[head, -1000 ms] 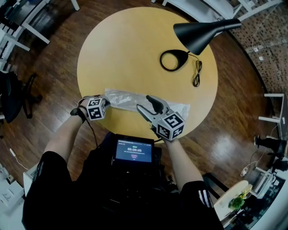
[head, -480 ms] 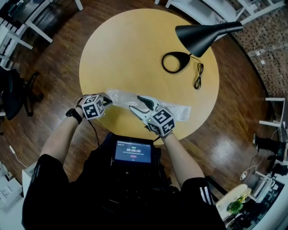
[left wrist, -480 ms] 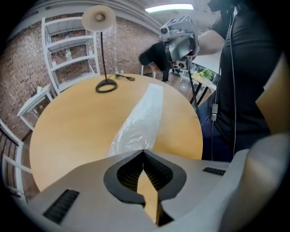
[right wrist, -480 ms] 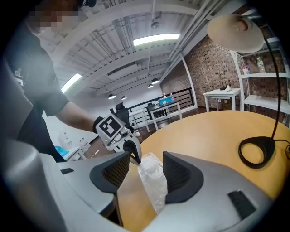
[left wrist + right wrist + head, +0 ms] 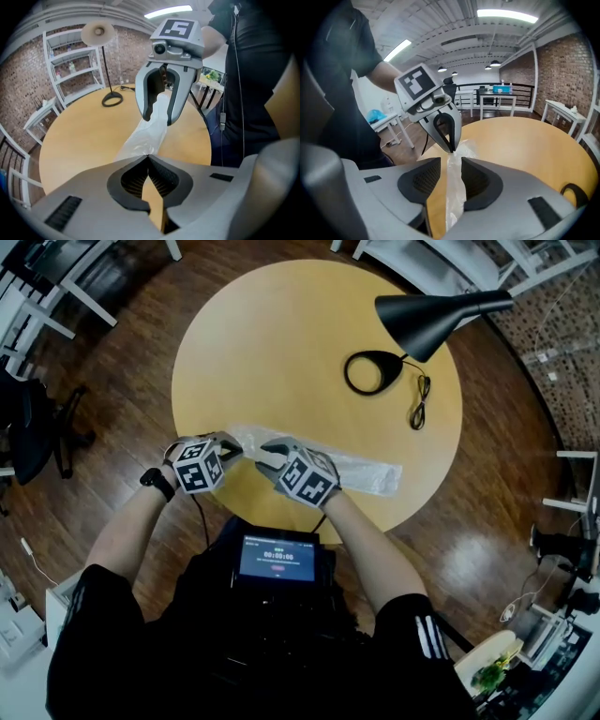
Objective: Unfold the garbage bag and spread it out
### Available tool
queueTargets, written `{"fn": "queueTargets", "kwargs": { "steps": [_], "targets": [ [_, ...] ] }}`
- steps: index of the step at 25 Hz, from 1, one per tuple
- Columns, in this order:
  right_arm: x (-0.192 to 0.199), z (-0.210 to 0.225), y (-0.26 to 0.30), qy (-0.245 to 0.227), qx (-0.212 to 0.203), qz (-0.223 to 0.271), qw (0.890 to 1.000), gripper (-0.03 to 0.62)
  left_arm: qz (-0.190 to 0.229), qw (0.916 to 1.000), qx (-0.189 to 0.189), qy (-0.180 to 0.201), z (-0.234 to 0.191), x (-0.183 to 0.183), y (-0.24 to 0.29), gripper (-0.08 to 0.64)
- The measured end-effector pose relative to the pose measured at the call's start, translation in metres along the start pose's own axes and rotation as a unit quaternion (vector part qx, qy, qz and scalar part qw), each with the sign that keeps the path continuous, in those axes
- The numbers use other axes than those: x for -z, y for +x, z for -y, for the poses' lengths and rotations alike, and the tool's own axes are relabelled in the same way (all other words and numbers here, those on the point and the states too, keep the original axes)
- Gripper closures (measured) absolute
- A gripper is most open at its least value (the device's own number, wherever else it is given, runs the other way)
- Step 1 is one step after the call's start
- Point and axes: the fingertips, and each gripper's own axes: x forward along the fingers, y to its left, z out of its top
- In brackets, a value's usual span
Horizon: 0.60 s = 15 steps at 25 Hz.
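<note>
Round and pale yellow, your table (image 5: 281,343) carries the garbage bag (image 5: 361,472) along its near edge. The bag is a clear, crumpled strip, folded narrow and not yet spread. Its right part lies flat on the table, reaching toward the near right rim.

Its left end is pinched in your left gripper (image 5: 234,448). Those jaws are pressed together at the tips on the plastic, and the bag runs out from between them.

Your right gripper (image 5: 265,456) sits just beside the left one, facing it and straddling the same strip. Its jaws have just been closing and now stand partly apart. The bag passes between them, with a gap showing beside the plastic, so the pads are not clamping it. The tips of the two grippers are close together over the near left part of the table.

Farther back on the right stands a black lamp (image 5: 441,313). Its ring-shaped base (image 5: 373,371) rests on the table, with a dark cord (image 5: 419,401) looped beside it. A small lit screen (image 5: 278,559) sits at your chest, and dark wooden floor (image 5: 122,362) surrounds the table.
</note>
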Motion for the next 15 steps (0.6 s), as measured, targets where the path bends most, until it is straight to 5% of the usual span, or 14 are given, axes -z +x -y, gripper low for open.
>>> {"fn": "queueTargets", "kwargs": {
  "steps": [6, 15],
  "targets": [
    [0.020, 0.000, 0.032, -0.038, -0.015, -0.060, 0.997, 0.466, 0.005, 1.0000, 0.003, -0.007, 0.002, 0.001, 0.001, 0.558],
    [0.024, 0.004, 0.040, -0.014, -0.022, -0.070, 0.997, 0.584, 0.021, 0.9997, -0.005, -0.012, 0.000, -0.002, -0.002, 0.558]
  ]
}}
